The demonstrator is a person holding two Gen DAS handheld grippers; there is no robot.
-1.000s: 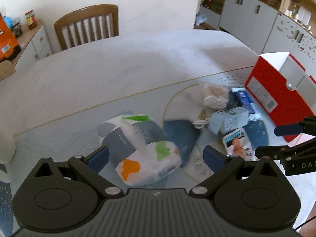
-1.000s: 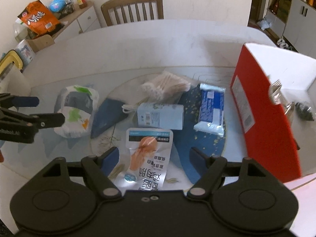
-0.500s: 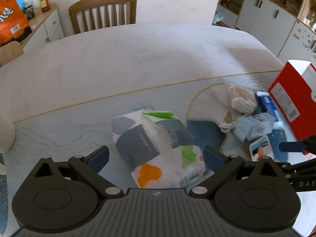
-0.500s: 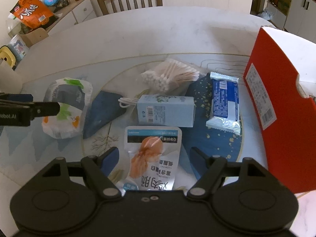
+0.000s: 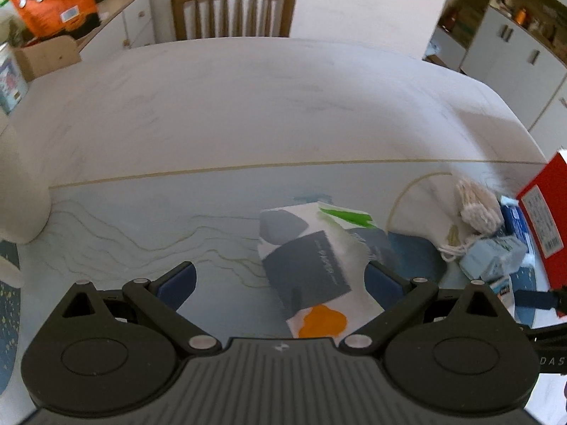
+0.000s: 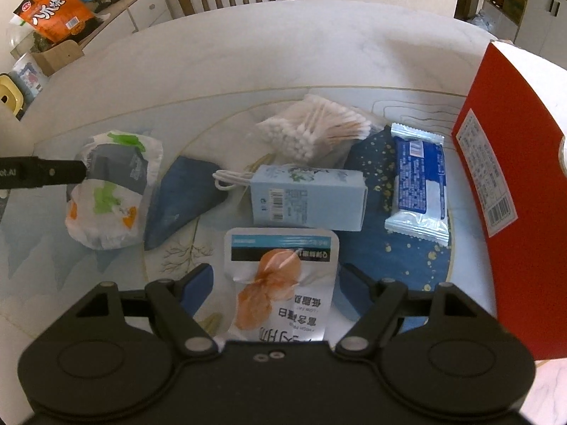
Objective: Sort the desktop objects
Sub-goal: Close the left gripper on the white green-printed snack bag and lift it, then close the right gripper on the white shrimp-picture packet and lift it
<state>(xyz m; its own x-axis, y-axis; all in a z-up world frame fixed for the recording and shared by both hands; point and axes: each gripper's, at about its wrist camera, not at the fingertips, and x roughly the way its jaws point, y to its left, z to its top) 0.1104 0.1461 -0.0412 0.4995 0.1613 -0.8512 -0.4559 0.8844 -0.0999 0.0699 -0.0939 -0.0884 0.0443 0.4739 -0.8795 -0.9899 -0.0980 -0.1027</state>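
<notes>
The left gripper (image 5: 280, 279) is hanging wide open, the soft white plastic packet with grey, green and orange patches (image 5: 315, 265) lying against its right finger. The right gripper (image 6: 273, 281) is spreading released around the flat white snack pouch with an orange picture (image 6: 280, 283), the tall red cardboard box (image 6: 510, 191) standing to its right.

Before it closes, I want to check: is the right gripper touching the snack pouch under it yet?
Cannot tell. In the right wrist view the right gripper stands open around the snack pouch, gaps beside both pads, but height above it is unclear.
</notes>
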